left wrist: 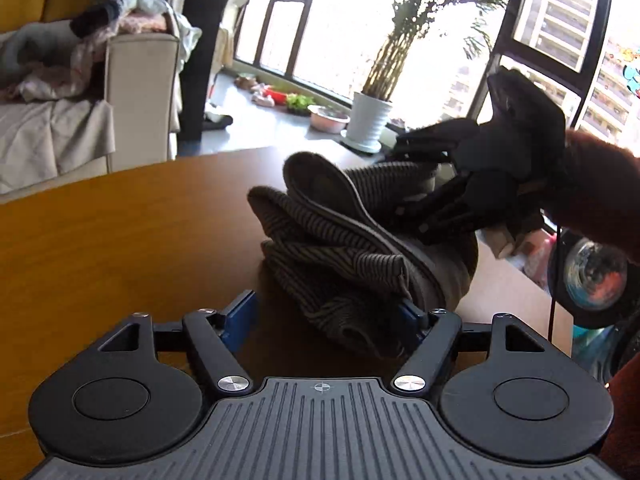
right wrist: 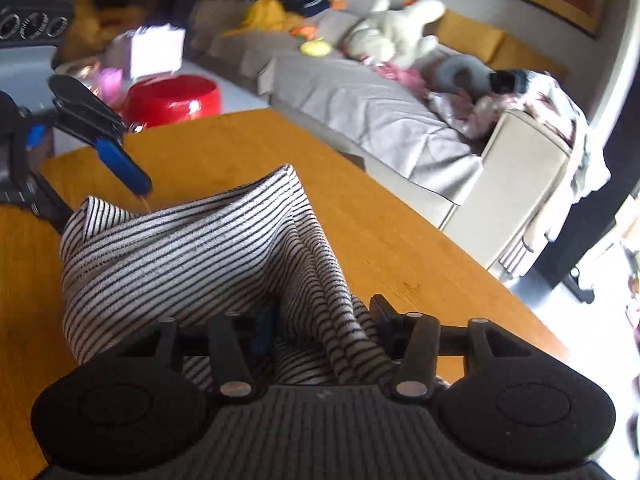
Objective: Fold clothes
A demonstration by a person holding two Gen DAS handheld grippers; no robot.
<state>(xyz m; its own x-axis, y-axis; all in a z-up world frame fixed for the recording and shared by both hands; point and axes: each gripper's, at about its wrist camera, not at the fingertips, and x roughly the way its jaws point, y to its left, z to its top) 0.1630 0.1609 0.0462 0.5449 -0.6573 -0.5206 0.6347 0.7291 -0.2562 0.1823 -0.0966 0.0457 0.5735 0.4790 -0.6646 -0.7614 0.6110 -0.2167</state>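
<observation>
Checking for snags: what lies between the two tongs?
Only the striped cloth spans between the left tongs and right tongs, seen in the right wrist view.

Crumpled knit garment point(right wrist: 192, 248): thin black & off-white stripes; looks grey-brown in backlit left wrist view point(left wrist: 344, 248). Smooth wooden table point(right wrist: 380, 220) under it: honey-orange. Both grippers black w/ blue finger pads point(left wrist: 242, 320). Round glossy bowl point(right wrist: 172, 100) beyond table's far edge: bright red. Fabric-covered sofa point(right wrist: 360, 108) past table: grey throw, beige arm, mustard-yellow cushions. Ribbed plant pot point(left wrist: 368, 120) by window beyond table: white, green fronds.
</observation>
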